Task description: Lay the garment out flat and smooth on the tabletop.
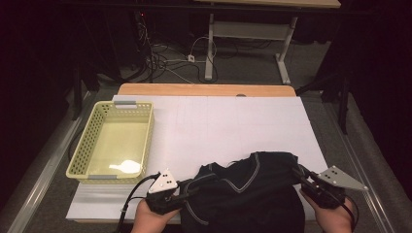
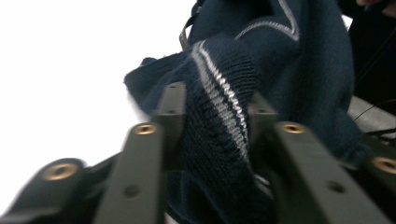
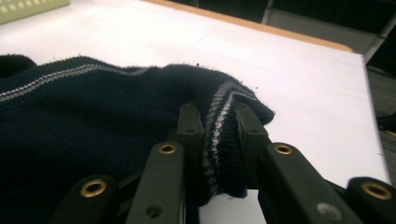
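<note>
A dark blue knitted sweater (image 1: 252,187) with pale stripes lies bunched at the near edge of the table (image 1: 218,121), on its white cover, between the person's two hands. The left gripper (image 1: 194,187) pinches a striped ribbed edge of the sweater at its left side; in the left gripper view the jaws press on the fabric from both sides. The right gripper (image 1: 302,177) clamps another striped edge at the sweater's right side, its jaws narrow around the fold. The sweater looks partly lifted, though that is hard to judge from above. A pale yellow basket (image 1: 141,131) stands well apart on the table's left side.
</note>
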A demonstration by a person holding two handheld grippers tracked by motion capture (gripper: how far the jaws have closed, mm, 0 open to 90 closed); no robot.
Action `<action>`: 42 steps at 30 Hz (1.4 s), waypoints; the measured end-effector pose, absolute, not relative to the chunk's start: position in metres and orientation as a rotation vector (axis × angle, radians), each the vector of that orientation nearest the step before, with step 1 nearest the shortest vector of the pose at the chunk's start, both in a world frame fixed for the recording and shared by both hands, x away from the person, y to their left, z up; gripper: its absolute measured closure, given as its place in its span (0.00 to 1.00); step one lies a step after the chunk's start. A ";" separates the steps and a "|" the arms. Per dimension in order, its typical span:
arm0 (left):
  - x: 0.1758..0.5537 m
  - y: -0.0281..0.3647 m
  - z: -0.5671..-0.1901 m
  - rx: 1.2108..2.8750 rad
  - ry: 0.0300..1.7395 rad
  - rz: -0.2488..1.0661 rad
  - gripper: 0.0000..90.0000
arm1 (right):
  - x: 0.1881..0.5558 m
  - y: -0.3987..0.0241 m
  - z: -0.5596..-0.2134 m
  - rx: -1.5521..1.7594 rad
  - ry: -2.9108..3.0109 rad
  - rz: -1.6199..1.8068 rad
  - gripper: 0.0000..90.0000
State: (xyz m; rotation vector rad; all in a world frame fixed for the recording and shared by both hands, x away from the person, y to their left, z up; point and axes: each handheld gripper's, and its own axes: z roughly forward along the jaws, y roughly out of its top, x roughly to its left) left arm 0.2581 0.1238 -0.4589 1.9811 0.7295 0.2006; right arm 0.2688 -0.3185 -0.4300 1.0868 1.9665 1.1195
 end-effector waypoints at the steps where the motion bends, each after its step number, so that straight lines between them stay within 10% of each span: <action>1: 0.258 0.123 -0.457 1.984 0.721 0.213 0.76 | 0.266 -0.321 -0.428 1.091 1.956 1.123 0.86; 19: 0.282 0.095 -0.381 1.907 0.551 0.336 0.82 | 0.249 -0.318 -0.357 0.948 1.847 1.219 0.87; 29: 0.398 0.057 -0.403 2.060 0.733 0.237 0.83 | 0.387 -0.261 -0.388 1.061 2.102 1.098 0.87; 34: 0.447 0.077 -0.343 1.881 0.882 0.409 0.82 | 0.457 -0.247 -0.353 1.144 2.012 1.085 0.87; 42: 0.444 0.076 -0.352 1.856 0.950 0.430 0.41 | 0.461 -0.247 -0.326 1.137 1.903 1.108 0.60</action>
